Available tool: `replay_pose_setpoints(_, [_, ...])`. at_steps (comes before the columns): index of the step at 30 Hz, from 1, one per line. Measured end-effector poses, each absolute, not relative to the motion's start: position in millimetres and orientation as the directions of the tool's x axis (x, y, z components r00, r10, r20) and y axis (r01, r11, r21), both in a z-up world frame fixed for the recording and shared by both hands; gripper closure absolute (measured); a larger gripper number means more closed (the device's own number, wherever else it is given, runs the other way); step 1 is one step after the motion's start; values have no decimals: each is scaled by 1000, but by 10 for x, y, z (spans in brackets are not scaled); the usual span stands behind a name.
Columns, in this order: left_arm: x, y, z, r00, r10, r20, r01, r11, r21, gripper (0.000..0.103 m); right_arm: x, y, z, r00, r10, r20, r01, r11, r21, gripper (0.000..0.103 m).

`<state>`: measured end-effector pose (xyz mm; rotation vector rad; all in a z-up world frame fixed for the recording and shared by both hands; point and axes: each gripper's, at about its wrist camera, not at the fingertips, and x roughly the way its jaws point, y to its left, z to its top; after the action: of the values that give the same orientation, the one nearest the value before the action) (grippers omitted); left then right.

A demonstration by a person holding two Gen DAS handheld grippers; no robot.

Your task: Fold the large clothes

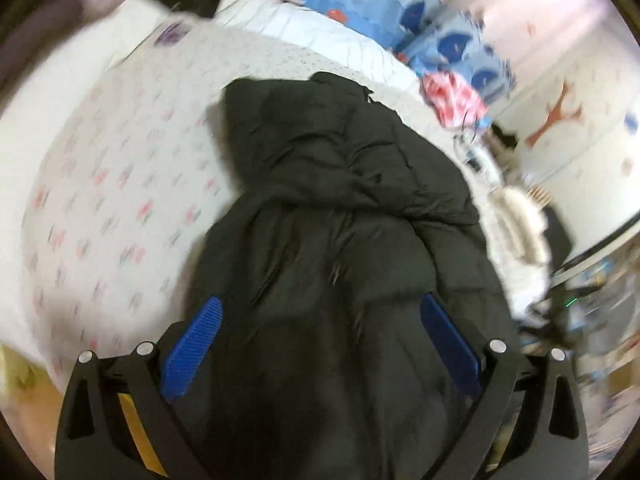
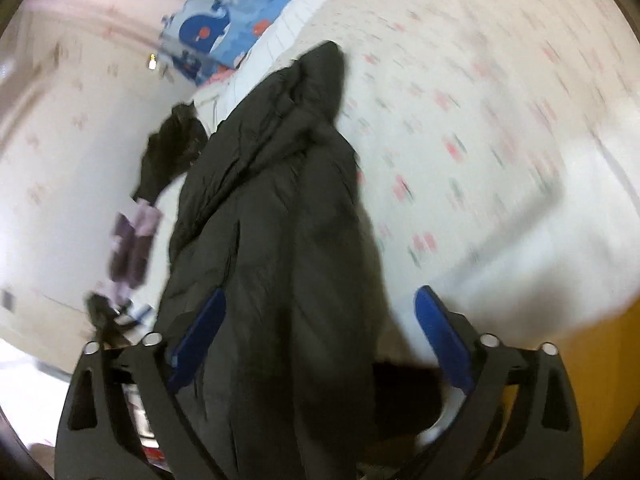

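A black padded coat (image 1: 336, 216) lies lengthwise on a bed, on a white sheet (image 1: 120, 184) printed with small pink and grey marks. In the left wrist view the coat runs from the bottom of the frame up toward the far end of the bed, its upper half folded or bunched over the lower half in thick creases, and its top end stops short of a quilted white strip of bedding (image 1: 320, 28). The left gripper (image 1: 320, 320) hangs over the near end of the coat with its blue-padded fingers (image 1: 196, 344) spread wide, one to each side of the dark fabric; whether the pads touch the cloth cannot be told. In the right wrist view the coat (image 2: 276, 208) appears as a long narrow heap, and the right gripper (image 2: 320, 312) is likewise spread wide, its left pad (image 2: 200, 340) against or just over the coat's edge and its right pad (image 2: 440, 336) well clear of the coat over the sheet (image 2: 480, 120). Beyond the coat's far end sits a blue quilt with whale shapes (image 1: 380, 4), also seen in the right wrist view (image 2: 224, 20). Beside the coat, on the side away from the printed sheet, a dark sleeve with a purple cuff (image 2: 136, 236) shows. Both views are blurred.
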<state>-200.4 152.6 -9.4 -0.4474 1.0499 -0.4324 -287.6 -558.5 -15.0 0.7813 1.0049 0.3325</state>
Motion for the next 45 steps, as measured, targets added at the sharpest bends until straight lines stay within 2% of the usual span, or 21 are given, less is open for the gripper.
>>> replay_pose_setpoints(2, [-2176, 1788, -228, 417, -557, -718, 63, 806, -589, 8, -3010, -5653, -280, 508, 624, -593, 116, 633, 765, 7])
replay_pose_setpoints(6, [-2477, 2052, -575, 367, -638, -677, -42, 716, -697, 8, -3164, -5678, -577, 485, 754, -443, 119, 445, 888, 7])
replay_pose_setpoints(10, [-2777, 1912, -776, 304, -753, -584, -9, 610, -792, 8, -3195, -5573, -675, 480, 817, -319, 89, 317, 944, 7])
replay_pose_setpoints(12, [-2887, 1800, -797, 283, -785, -552, 23, 581, -814, 8, -3199, -5504, -662, 467, 834, -295, 72, 297, 952, 7])
replay_pose_setpoints(16, [-3040, 1734, -748, 306, -789, -533, 54, 573, -818, 8, -3235, -5540, -582, 458, 863, -215, 12, 236, 972, 7])
replay_pose_setpoints(19, [-3086, 1797, -613, 340, -825, -452, 78, 504, -860, 8, -3235, -5539, -562, 450, 867, -215, 5, 238, 971, 7])
replay_pose_setpoints(22, [-3146, 1766, -424, 363, -828, -428, 138, 502, -854, 8, -3246, -5472, -536, 430, 884, -186, -33, 221, 975, 7])
replay_pose_setpoints(26, [-3119, 1513, -491, 267, -820, -507, 155, 556, -817, 8, -3223, -5274, -668, 346, 879, -329, -5, 352, 936, 7])
replay_pose_setpoints(28, [-3131, 1399, -537, 260, -807, -531, 151, 577, -803, 8, -3251, -5249, -729, 337, 889, -310, -4, 331, 944, 11])
replay_pose_setpoints(29, [-3157, 1398, -528, 279, -797, -535, 156, 588, -794, 11, -3282, -5247, -716, 346, 894, -284, -26, 312, 950, 27])
replay_pose_setpoints(30, [-3176, 1379, -496, 307, -784, -539, 168, 602, -781, 26, -3318, -5241, -665, 359, 895, -264, -64, 306, 950, 45])
replay_pose_setpoints(31, [-3189, 1380, -473, 318, -769, -554, 172, 621, -765, 36, -3358, -5228, -585, 376, 886, -270, -101, 329, 939, 53])
replay_pose_setpoints(32, [-3194, 1362, -443, 329, -733, -596, 169, 666, -727, 60, -3385, -5217, -526, 383, 884, -266, -123, 335, 934, 70])
replay_pose_setpoints(33, [-3179, 1364, -422, 329, -711, -621, 173, 692, -701, 68, -3414, -5202, -434, 390, 882, -264, -152, 345, 926, 77])
replay_pose_setpoints(35, [-3188, 1354, -334, 349, -695, -629, 180, 708, -683, 82, -3443, -5183, -262, 404, 874, -270, -192, 370, 909, 84])
replay_pose_setpoints(36, [-3198, 1346, -275, 359, -694, -624, 187, 709, -680, 87, -3455, -5179, -124, 421, 874, -244, -226, 361, 905, 88])
replay_pose_setpoints(41, [-3290, 1441, 35, 380, -772, -510, 251, 617, -746, 92, -3571, -5158, 375, 429, 891, -152, -335, 313, 889, 92])
replay_pose_setpoints(44, [-3415, 1507, 123, 352, -807, -474, 283, 574, -768, 92, -3696, -5148, 575, 357, 919, -167, -376, 305, 875, 91])
replay_pose_setpoints(45, [-3444, 1542, 77, 330, -807, -489, 283, 579, -765, 91, -3710, -5142, 557, 337, 923, -186, -366, 311, 877, 88])
